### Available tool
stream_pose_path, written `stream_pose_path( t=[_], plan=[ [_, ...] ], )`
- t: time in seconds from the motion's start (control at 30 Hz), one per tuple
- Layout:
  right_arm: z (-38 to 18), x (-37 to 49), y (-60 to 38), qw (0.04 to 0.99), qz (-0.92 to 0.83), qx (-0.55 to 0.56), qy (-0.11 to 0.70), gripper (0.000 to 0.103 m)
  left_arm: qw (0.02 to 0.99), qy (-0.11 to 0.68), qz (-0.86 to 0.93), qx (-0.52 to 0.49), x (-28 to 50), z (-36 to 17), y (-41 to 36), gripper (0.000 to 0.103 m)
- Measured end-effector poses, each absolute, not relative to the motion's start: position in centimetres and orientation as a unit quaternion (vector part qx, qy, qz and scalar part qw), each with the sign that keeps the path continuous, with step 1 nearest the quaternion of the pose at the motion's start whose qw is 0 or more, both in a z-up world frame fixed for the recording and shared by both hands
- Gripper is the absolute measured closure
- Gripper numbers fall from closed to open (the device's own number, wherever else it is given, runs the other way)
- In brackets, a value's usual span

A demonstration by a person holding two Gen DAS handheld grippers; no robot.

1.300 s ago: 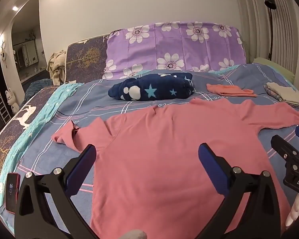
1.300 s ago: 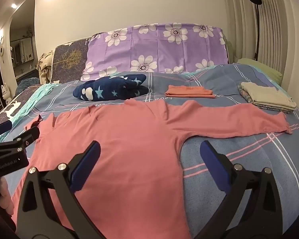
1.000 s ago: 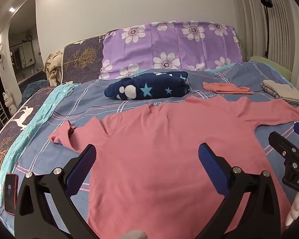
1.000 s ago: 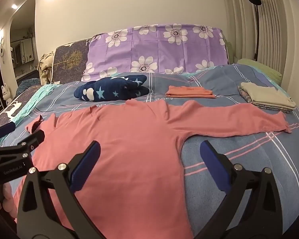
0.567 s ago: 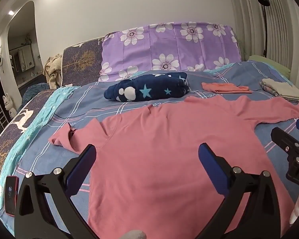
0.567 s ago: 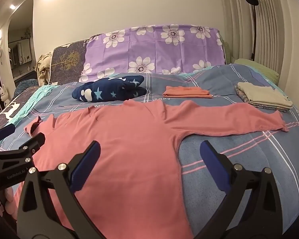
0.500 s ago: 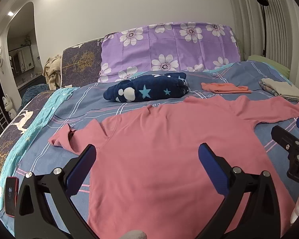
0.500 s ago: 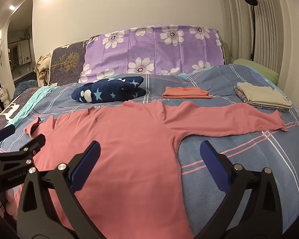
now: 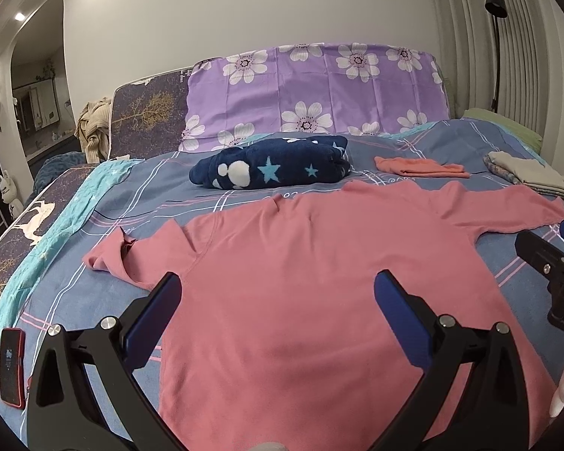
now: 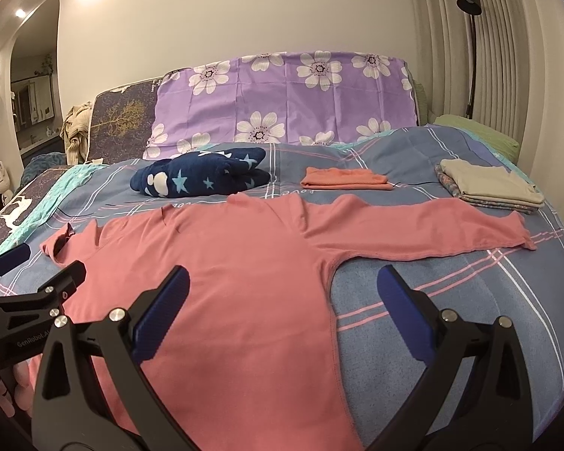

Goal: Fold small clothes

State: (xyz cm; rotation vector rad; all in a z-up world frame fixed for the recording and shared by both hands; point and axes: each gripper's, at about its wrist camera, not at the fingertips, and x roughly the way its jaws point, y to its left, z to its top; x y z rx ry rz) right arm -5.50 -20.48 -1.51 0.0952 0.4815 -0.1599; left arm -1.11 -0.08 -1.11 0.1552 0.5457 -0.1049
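— Warm, a bit dim in here. Most of it comes from the ceiling spots (image 9: pixel 18 16) up left, glaring on the wall (image 10: pixel 244 7).

— Shadows are soft. Both views bend hard at the edges, corners go black, and the phone (image 9: pixel 12 366) looks smeared.

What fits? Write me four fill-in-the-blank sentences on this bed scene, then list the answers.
1. The pink shirt lies spread ____ on the bed.
2. The left gripper and the right gripper both have ____ jaws.
3. The navy blanket is patterned with ____.
4. The phone has a ____ case.

Answers: flat; open; stars; red
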Motion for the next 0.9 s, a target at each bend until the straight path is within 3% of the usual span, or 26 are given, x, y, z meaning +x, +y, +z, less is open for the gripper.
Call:
stream_pose_path(
  t=[0.9],
  plan=[
    [-2.2, -4.2, -17.4, 0.959, -0.059, 0.014, 0.278, 0.002, 0.958, 0.279, -0.026, 0.059, -0.7, -1.5, 2.6, 0.001]
  ],
)
